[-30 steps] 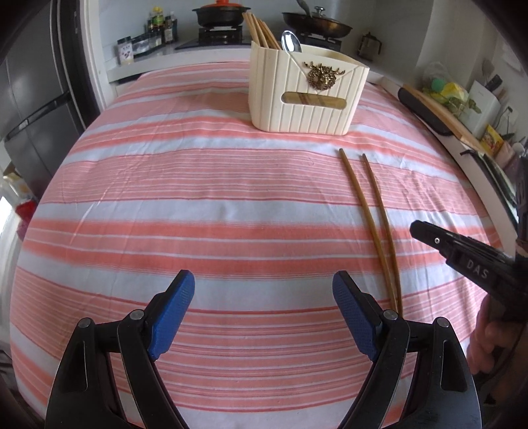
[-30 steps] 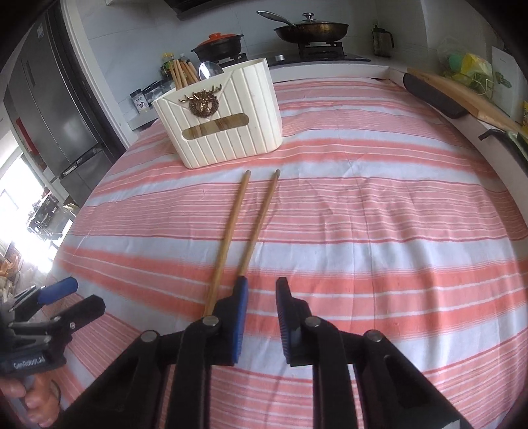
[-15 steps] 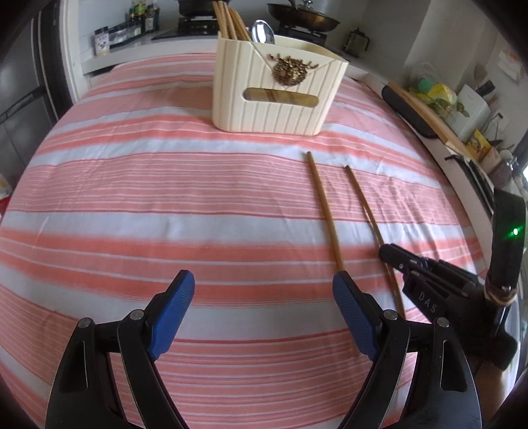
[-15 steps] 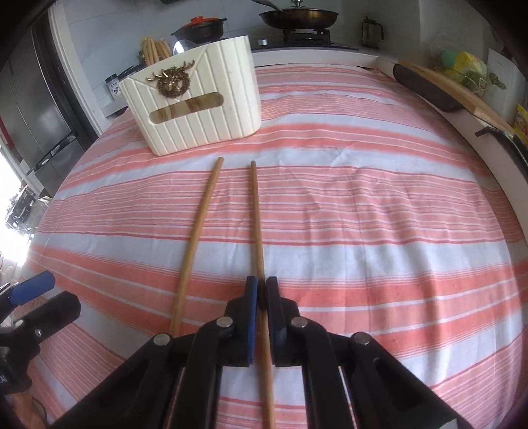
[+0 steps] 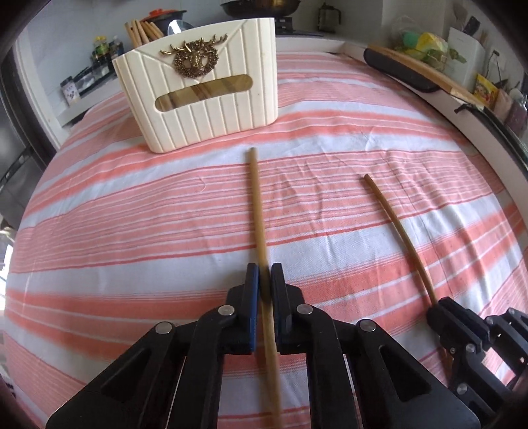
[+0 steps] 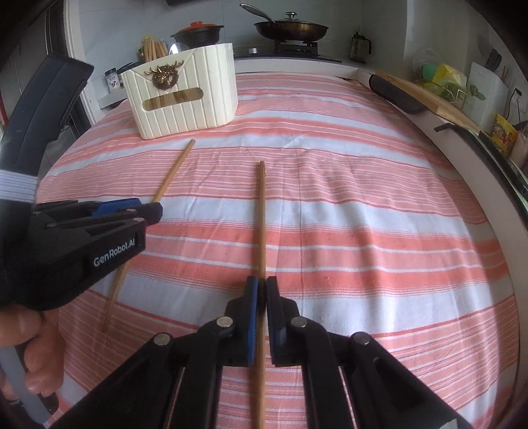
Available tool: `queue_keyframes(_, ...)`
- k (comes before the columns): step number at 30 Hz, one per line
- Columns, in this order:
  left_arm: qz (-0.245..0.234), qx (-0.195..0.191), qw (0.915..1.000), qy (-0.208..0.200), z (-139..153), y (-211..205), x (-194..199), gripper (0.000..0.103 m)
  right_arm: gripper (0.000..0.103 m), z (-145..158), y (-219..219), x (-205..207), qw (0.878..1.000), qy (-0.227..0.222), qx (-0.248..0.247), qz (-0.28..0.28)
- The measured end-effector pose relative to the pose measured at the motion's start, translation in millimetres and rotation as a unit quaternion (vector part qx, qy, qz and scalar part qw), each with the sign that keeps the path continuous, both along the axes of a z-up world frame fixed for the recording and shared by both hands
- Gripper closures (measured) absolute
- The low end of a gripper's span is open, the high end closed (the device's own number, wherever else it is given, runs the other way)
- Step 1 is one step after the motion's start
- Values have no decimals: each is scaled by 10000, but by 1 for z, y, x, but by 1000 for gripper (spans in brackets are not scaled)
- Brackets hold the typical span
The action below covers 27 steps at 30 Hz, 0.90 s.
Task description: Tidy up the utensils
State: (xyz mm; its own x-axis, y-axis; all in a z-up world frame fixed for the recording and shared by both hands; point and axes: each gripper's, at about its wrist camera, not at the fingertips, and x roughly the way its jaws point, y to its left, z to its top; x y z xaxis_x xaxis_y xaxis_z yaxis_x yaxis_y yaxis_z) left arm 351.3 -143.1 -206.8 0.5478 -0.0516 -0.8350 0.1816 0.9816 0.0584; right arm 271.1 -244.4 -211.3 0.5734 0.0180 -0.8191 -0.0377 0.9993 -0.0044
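Clamping noted on both sides: left hand-held gripper [image 5: 263, 280] is closed on the left chopstick [image 5: 257, 211], and right hand-held gripper [image 6: 262, 293] is closed on the right chopstick [image 6: 261, 217].

Each stick runs fwd along its gripper's fingers, far tip toward the cream utensil holder [image 5: 201, 89] at the far side of the striped bench [image 5: 132, 237]. Whether the sticks are lifted off the cloth: cannot tell.

Holder lies ahead and to the left of both grippers. Left stick's tip sits near the holder's base; right stick's tip is further back and more to the right, so the left hand is the nearer one.

Judgement: next move needs each stick tipped upright, then dropped through the open top, where other chopsticks [image 5: 142, 29] and a spoon [image 5: 178, 26] stand.
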Motion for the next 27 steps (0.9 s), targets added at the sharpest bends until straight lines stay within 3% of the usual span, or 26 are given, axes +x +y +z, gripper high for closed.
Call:
queue_keyframes(5, 286, -76, 9996, 9, 2, 32, -12, 98, 98, 0, -2, -5, 9999, -77, 10, -69)
queue_keyframes(12, 873, -147, 9960, 103, 0, 118, -42, 98, 98, 1, -7, -23, 9998, -82, -120, -119)
queue_keyframes(16, 931, -497, 9941, 231, 1, 151, -58, 96, 98, 2, -8, -33, 9995, -125, -254, -109)
queue_keyframes(18, 862, -530, 9945, 270, 1, 158, -64, 81, 92, 2, -11, -35, 9996, -186, -146, -172)
queue_keyframes(19, 836, -501, 9949, 264, 2, 160, -67, 57, 88, 3, -14, -36, 9996, -184, -49, -206)
queue_keyframes(20, 838, -472, 9951, 232, 3, 163, -70, 39, 72, 4, -16, -38, 9995, -186, 71, -245)
queue_keyframes(21, 852, -459, 9952, 173, 5, 165, -73, 34, 58, 6, -19, -40, 9991, -214, 192, -306)
queue_keyframes(22, 833, -467, 9953, 128, 6, 167, -76, 31, 56, 8, -22, -42, 9986, -263, 277, -368)
queue_keyframes(27, 790, -525, 9955, 56, 6, 170, -80, 23, 55, 12, -23, -46, 9987, -234, 197, -401)
